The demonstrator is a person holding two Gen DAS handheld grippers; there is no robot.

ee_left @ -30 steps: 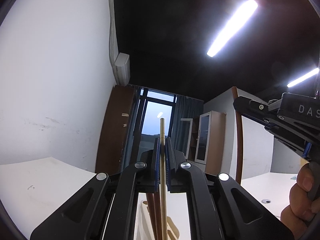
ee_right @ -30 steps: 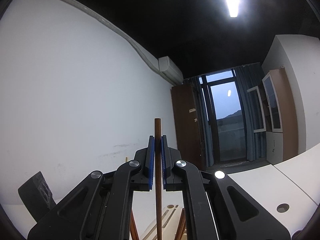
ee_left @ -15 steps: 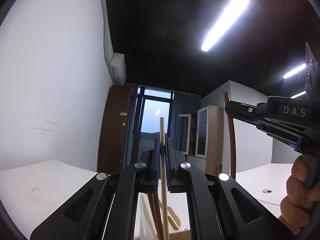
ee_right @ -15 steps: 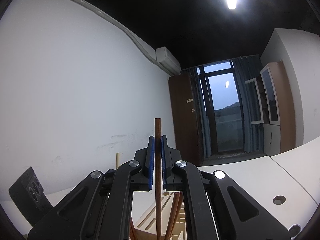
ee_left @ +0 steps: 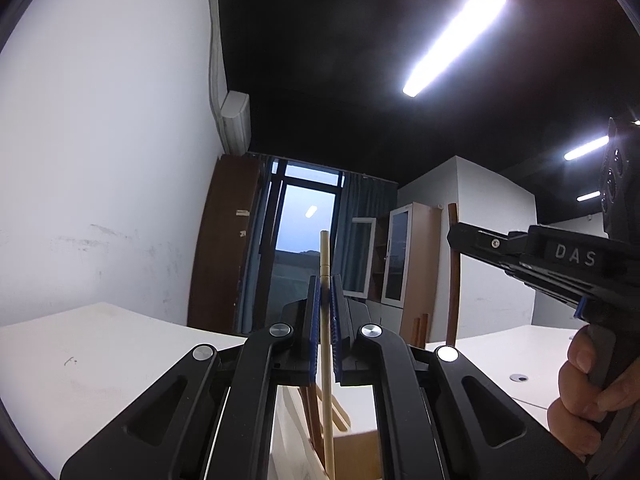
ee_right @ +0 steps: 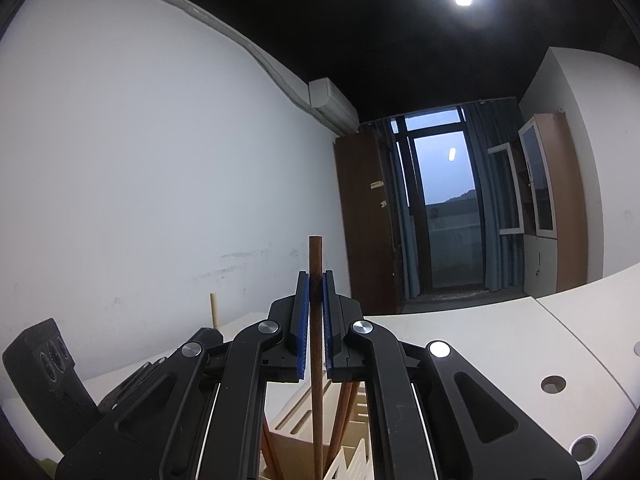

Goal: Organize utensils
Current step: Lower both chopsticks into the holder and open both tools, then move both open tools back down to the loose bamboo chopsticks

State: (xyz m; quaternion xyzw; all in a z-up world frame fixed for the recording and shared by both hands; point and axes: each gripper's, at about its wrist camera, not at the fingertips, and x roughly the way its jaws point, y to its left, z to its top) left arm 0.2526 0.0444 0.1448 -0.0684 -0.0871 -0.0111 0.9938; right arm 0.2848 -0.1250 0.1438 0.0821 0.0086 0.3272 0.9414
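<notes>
Left gripper (ee_left: 327,316): fingers pinched tight on a pale chopstick (ee_left: 326,344), blue pads pressing it from both sides.
Pale chopstick: stands upright in the grip, its blunt top poking above the fingertips, its lower length running down between the black arms to the bottom edge of the left wrist view.
Right gripper (ee_right: 316,312): fingers clamped narrow on a dark brown chopstick (ee_right: 316,340), nothing but the stick between the pads.
Dark brown chopstick: upright too, top end clear above the fingertips, shaft dropping straight down toward the holder (ee_right: 296,436).
Holder: a light wooden block with cut slots in its top, sitting on the white counter (ee_right: 480,344) directly below the right gripper; more brown sticks (ee_right: 344,412) lean out of it at an angle, just beside the held one.
Same holder from the left: its pale wall (ee_left: 292,436) shows under the left gripper, with brown sticks (ee_left: 314,412) rising from it right next to the pale chopstick.
Across the views: the right gripper appears at the right edge of the left wrist view, a hand (ee_left: 588,400) wrapped round its grip, and its dark stick standing up past its nose.
Other way round: the left gripper's body sits low at the left of the right wrist view, and the pale stick tip rises above it.
Room: white wall, dark window, ceiling strip light.
</notes>
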